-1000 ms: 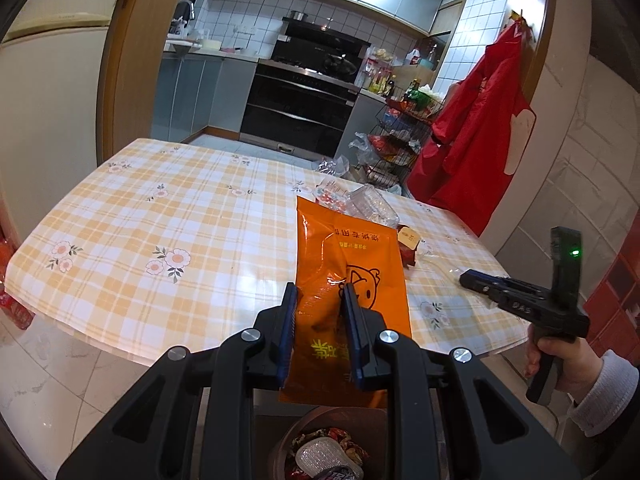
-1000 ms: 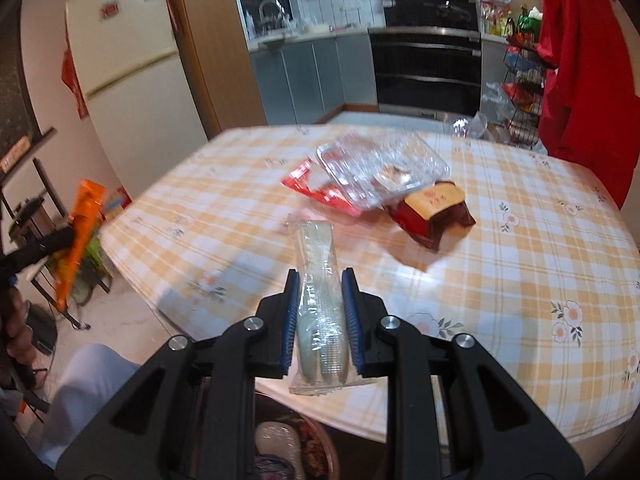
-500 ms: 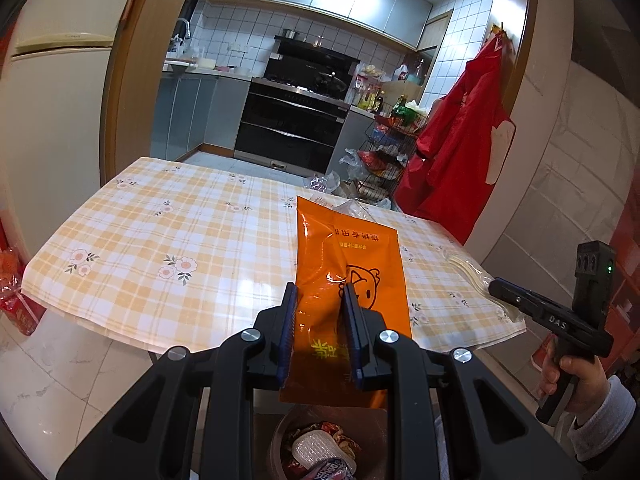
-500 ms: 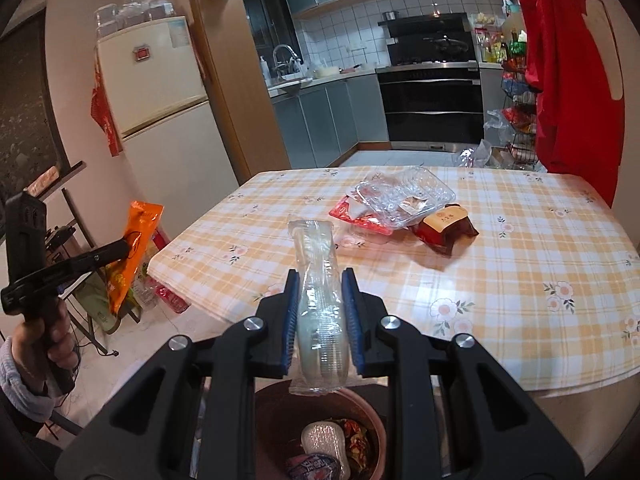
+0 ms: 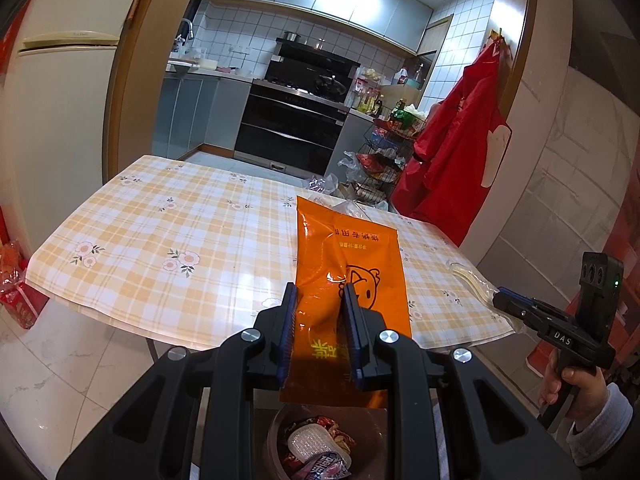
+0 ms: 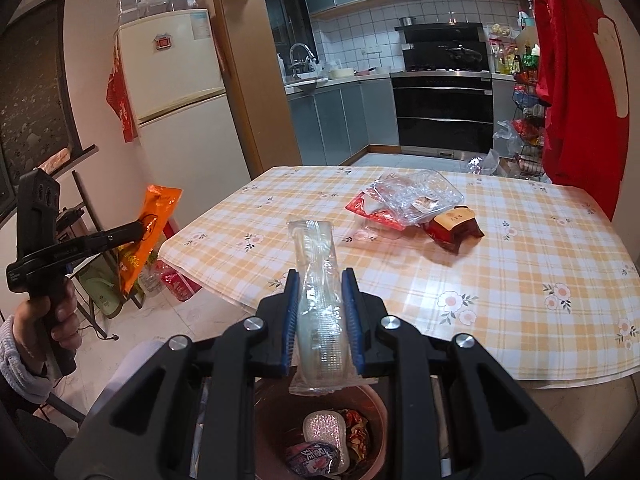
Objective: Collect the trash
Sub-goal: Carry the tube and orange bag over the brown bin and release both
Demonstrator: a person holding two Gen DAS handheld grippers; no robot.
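In my left wrist view the left tongs point(image 5: 319, 330) sit at the lower middle of the frame, clamped narrow on an orange snack bag point(image 5: 347, 280) that stands upright between the blue pads point(image 5: 289, 328). Directly below the bag, at the bottom edge of the frame, I see the trash bin point(image 5: 276, 436), a round brownish tub. Inside it lie a silvery foil lid, a red crumpled wrapper and a blue-and-white printed packet.

In my right wrist view the right tongs point(image 6: 320, 320) are likewise pinched narrow, gripping a clear plastic sleeve point(image 6: 318, 300) with pale ribbed contents. It also hangs over the same bin point(image 6: 276, 420) at the bottom of the frame, its lower end just above the rim.

Further up, right of centre in that view, the checked worktop point(image 6: 520, 272) carries the remaining litter: a clear plastic tray point(image 6: 416, 196) lying on a red wrapper point(image 6: 366, 210), and just to the right of them a dark red packet point(image 6: 454, 226) with a tan label. I cannot tell what is in the tray.

At the left edge of this view a hand point(image 6: 52, 316) in a grey sleeve grips the other tool's handle.
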